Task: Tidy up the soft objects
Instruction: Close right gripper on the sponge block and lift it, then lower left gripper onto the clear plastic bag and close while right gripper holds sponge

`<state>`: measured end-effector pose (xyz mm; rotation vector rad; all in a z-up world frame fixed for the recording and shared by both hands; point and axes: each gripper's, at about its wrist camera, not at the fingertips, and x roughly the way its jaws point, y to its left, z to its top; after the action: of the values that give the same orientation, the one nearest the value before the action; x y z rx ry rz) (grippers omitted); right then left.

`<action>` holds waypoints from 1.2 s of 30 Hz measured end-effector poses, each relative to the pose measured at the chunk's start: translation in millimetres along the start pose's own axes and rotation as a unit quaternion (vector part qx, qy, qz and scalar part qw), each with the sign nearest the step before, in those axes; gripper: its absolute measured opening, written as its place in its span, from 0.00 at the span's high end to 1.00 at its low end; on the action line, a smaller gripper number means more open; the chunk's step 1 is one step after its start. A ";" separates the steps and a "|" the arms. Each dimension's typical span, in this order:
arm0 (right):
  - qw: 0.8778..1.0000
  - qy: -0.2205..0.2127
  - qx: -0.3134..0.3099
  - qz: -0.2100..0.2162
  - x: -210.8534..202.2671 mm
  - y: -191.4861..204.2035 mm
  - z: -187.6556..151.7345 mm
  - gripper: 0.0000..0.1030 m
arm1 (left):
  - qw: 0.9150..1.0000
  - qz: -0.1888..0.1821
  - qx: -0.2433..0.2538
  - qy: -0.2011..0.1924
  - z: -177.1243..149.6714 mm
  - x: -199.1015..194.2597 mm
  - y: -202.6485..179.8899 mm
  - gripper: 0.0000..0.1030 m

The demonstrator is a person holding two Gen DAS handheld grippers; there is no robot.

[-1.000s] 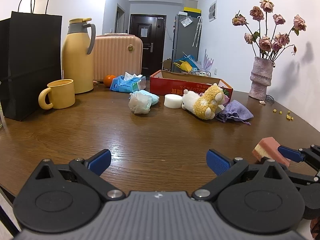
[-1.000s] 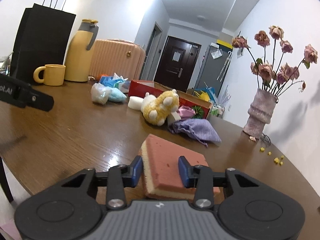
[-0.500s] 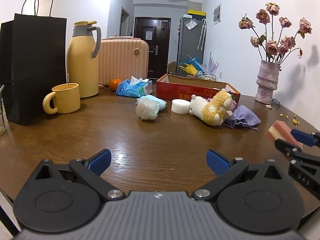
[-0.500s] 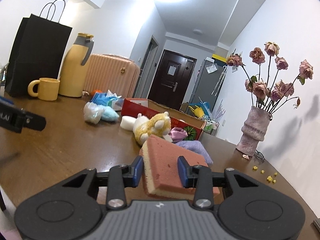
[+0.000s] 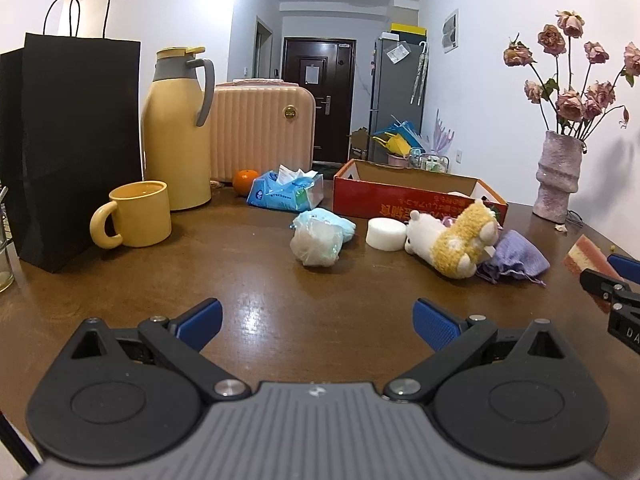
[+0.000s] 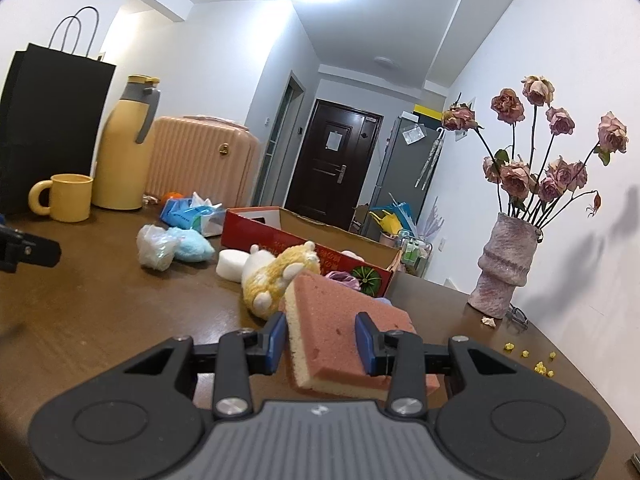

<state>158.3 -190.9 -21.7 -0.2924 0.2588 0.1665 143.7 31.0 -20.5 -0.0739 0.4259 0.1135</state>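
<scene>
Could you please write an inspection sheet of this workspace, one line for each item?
Surface: dark wooden table, glossy; yellow crumbs near the vase.
Job's things: pink and yellow sponge held off the table; plush toy, white foam round, purple pouch, clear bag and blue soft thing lie before the red box.
Clutter: black paper bag, yellow flask, yellow mug, pink case, orange, tissue pack, vase of dried roses.
Grippers: left gripper open and empty; right gripper shut on the sponge.
Cables: nothing seen.
Surroundings: white walls, hallway, dark door, grey fridge.
</scene>
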 end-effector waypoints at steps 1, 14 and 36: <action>1.000 0.000 0.001 -0.001 3.1 -1.7 1.9 0.65 | 1.000 0.001 0.000 0.000 2.1 3.1 0.4 0.00; 1.000 -0.008 0.013 -0.020 48.3 -26.9 30.8 0.65 | 1.000 0.011 -0.001 0.021 25.5 53.4 4.8 0.00; 0.997 -0.013 0.068 -0.028 138.5 -57.1 56.9 0.65 | 0.998 0.047 0.020 0.035 71.0 164.9 -7.6 0.00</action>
<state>314.6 -210.3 7.8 -0.1619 0.2342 0.0959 322.8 45.8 -24.3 -0.0187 0.5007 0.1960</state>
